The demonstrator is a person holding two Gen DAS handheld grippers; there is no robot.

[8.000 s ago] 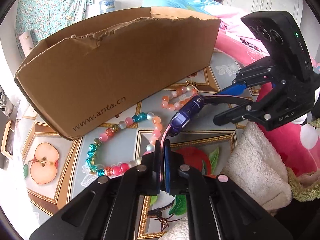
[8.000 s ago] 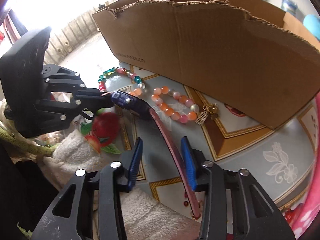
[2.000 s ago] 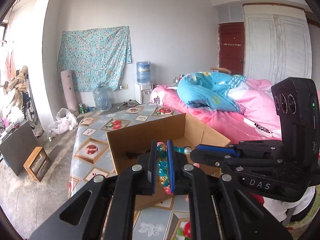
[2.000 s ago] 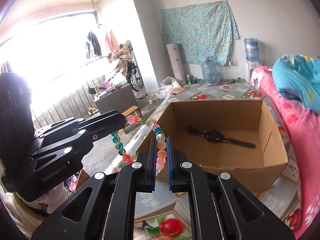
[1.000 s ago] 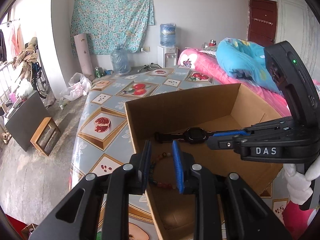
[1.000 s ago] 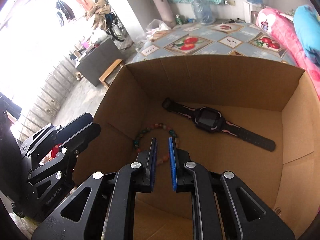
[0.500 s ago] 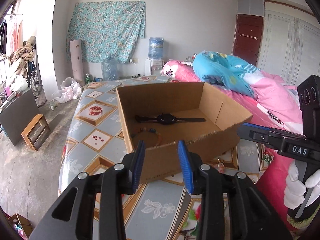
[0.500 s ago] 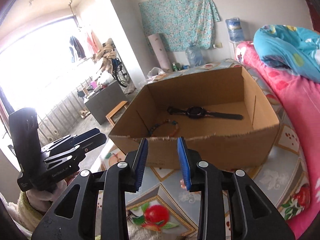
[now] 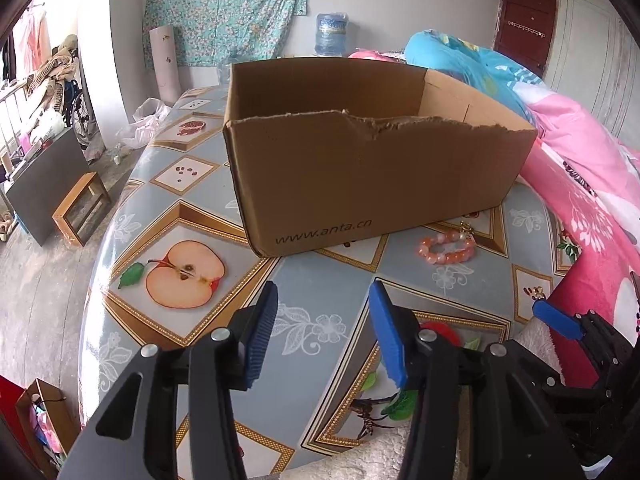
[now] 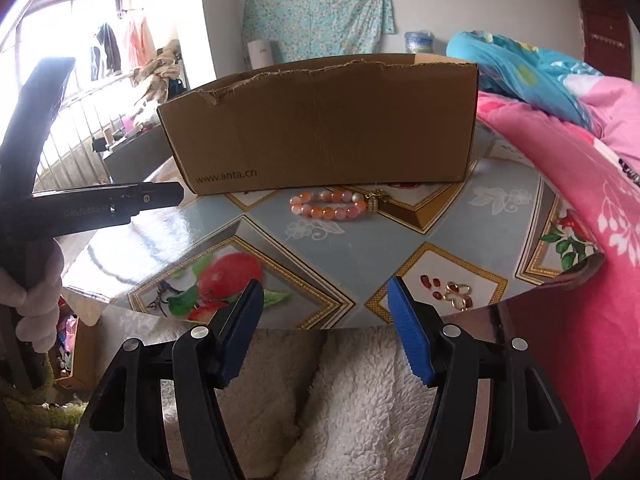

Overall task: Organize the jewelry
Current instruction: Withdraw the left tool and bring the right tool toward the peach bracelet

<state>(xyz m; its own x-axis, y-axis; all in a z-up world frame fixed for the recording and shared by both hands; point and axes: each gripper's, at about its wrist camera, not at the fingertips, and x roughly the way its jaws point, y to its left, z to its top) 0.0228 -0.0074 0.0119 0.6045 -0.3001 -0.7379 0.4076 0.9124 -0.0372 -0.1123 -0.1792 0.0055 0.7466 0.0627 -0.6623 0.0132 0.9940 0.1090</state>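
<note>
Both grippers – left gripper point(image 9: 322, 294) and right gripper point(image 10: 324, 292) – have just been opening, nothing between them; a pink bead bracelet point(image 10: 332, 205) lies on the table point(image 10: 360, 248) beside the cardboard box point(image 10: 320, 128), apparently touching it.

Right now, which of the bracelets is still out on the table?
The pink-and-orange bracelet with the gold charm, lying in front of the cardboard box. The teal-and-pink one went into the box earlier; its inside is hidden now.

Pink quilt point(image 9: 580, 184), blue water jug point(image 9: 331, 34), floral wall cloth point(image 10: 320, 12).
</note>
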